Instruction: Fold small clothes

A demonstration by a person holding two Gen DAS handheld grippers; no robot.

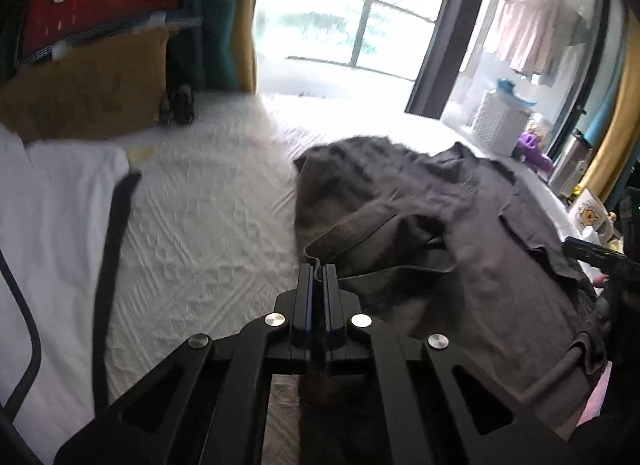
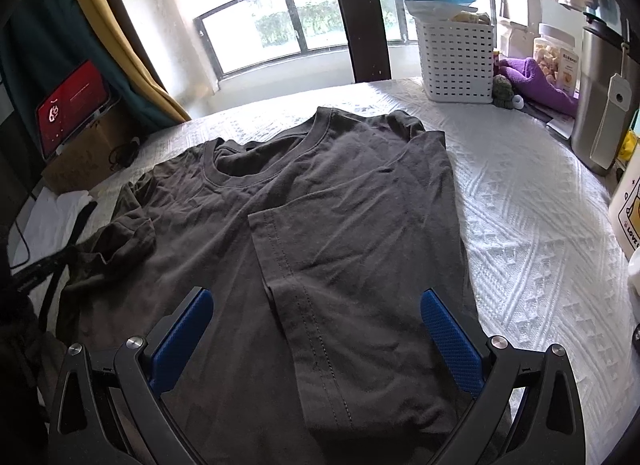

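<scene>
A dark grey t-shirt (image 2: pixel 320 201) lies neck away from me on the white textured cover (image 2: pixel 540 225). Its right side is folded in, with that sleeve (image 2: pixel 312 305) lying on top; the left sleeve (image 2: pixel 128 237) is crumpled. My right gripper (image 2: pixel 316 293) hovers wide open just above the shirt's lower part, its blue pads (image 2: pixel 448 337) clear of the cloth. In the left wrist view the t-shirt (image 1: pixel 460 233) is bunched up, and my left gripper (image 1: pixel 319 271) is shut on a thin hem edge of it. The left gripper shows only as a dark blur in the right wrist view.
A white basket (image 2: pixel 456 61), a purple cloth (image 2: pixel 540 85), a snack jar (image 2: pixel 558 53) and a steel tumbler (image 2: pixel 600 105) stand at the back right. A white garment (image 1: pixel 60 205) with a black strap (image 1: pixel 116 225) lies left. A cardboard box (image 1: pixel 88 81) stands behind it.
</scene>
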